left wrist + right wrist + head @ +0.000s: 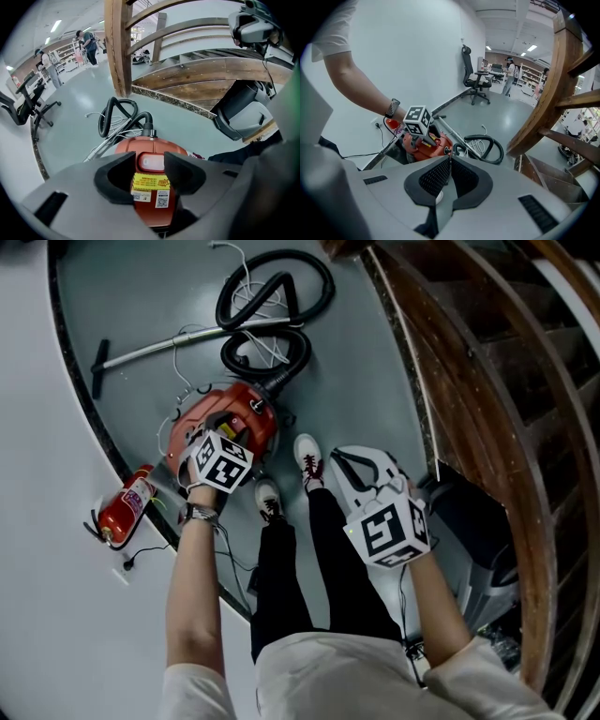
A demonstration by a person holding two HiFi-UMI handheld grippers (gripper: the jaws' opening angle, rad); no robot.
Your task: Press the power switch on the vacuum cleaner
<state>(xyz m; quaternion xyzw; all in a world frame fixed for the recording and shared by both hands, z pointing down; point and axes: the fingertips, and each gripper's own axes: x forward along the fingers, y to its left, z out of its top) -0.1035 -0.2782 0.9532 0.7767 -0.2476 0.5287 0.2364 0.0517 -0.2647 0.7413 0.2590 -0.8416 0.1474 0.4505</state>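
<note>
My left gripper (151, 172) points steeply down with its jaws apart. My right gripper (449, 161) points down too, jaws closed together.

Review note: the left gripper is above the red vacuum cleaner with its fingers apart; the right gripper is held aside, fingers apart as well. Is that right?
Not quite. The right gripper has its fingers closed together, as the right gripper view shows. The left gripper is above the red vacuum cleaner with its fingers apart.

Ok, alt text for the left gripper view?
The left gripper, jaws apart, points at a red vacuum cleaner, a pale button and yellow label showing between them. Behind lie its black hose, a metal wand and a wooden post.
</note>
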